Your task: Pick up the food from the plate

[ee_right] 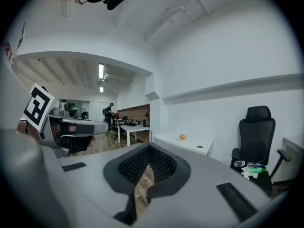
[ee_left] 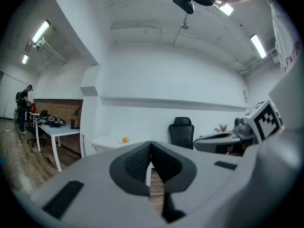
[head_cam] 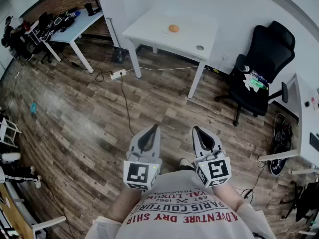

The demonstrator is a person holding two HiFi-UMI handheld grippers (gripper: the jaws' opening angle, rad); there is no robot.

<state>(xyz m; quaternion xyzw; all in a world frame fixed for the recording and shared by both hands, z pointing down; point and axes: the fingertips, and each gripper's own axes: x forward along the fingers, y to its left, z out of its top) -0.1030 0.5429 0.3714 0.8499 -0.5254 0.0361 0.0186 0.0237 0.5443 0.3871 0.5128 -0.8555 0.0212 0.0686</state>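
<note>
An orange round piece of food (head_cam: 173, 28) lies on a small white plate (head_cam: 166, 32) on the white table (head_cam: 185, 41) across the room. It also shows far off as the orange food (ee_left: 125, 139) in the left gripper view and the orange food (ee_right: 182, 137) in the right gripper view. My left gripper (head_cam: 154, 127) and right gripper (head_cam: 195, 129) are held close to my body over the wooden floor, far from the table. Both are shut with nothing between their jaws.
A black office chair (head_cam: 259, 68) stands right of the table. A second white table (head_cam: 70, 29) with dark gear is at the back left. Cables and a power strip (head_cam: 118, 74) lie on the floor. A person (ee_left: 22, 110) stands far off at the left.
</note>
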